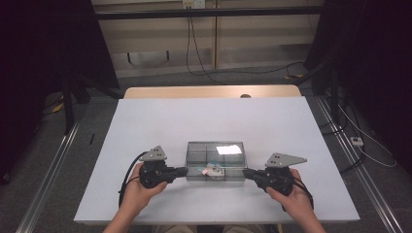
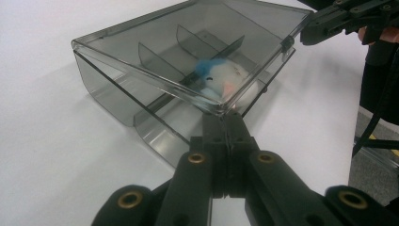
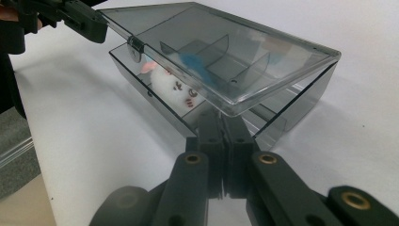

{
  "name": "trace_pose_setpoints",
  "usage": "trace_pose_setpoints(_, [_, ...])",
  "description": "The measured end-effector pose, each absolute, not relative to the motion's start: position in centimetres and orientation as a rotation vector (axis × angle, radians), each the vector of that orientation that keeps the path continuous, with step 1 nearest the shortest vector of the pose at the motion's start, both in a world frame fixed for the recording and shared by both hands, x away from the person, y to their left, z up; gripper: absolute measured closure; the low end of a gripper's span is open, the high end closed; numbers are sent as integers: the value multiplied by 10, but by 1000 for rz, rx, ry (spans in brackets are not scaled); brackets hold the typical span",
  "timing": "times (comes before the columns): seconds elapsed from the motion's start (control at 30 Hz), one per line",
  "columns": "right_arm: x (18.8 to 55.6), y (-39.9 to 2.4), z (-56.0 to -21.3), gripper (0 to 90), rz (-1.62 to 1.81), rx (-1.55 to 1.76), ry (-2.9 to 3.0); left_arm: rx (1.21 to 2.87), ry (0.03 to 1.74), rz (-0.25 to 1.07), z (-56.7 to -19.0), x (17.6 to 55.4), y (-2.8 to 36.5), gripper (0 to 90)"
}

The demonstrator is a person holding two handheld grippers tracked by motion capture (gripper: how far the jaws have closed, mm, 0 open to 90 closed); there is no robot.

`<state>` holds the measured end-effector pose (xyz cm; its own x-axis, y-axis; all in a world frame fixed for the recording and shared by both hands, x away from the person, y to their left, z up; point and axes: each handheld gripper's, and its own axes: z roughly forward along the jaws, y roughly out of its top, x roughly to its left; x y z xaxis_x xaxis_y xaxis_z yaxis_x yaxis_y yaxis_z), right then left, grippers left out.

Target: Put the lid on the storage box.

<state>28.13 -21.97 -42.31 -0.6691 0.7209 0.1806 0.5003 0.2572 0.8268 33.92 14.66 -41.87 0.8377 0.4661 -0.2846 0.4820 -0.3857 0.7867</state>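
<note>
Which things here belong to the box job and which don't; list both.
In the job:
- smoky clear box with its lid partly raised
- small white plush toy inside it
- left gripper, shut, at one front lid corner
- right gripper, shut, at the other

Lying about:
- cables on the floor beyond the table

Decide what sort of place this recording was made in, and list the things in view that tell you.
Probably a lab or workshop recording station: a white-topped table on a grey floor, black stands at both sides, loose cables running to a wall socket, and hand-held black two-jaw grippers working a smoky clear plastic compartment box.
</note>
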Motion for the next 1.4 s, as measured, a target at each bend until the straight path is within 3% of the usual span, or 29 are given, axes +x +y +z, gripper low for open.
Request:
trace_pose_setpoints(1.13, [276,-224,-431,869,1304,1132,2311,2085,700,-14,-426,333,149,888])
trace_pose_setpoints(1.27, [278,-227,-432,794,1289,1145,2294,2055,718,-26,-426,334,156,842])
trace_pose_setpoints(1.4, [279,-235,-433,610,1274,1169,2271,2031,751,-8,-423,336,165,655])
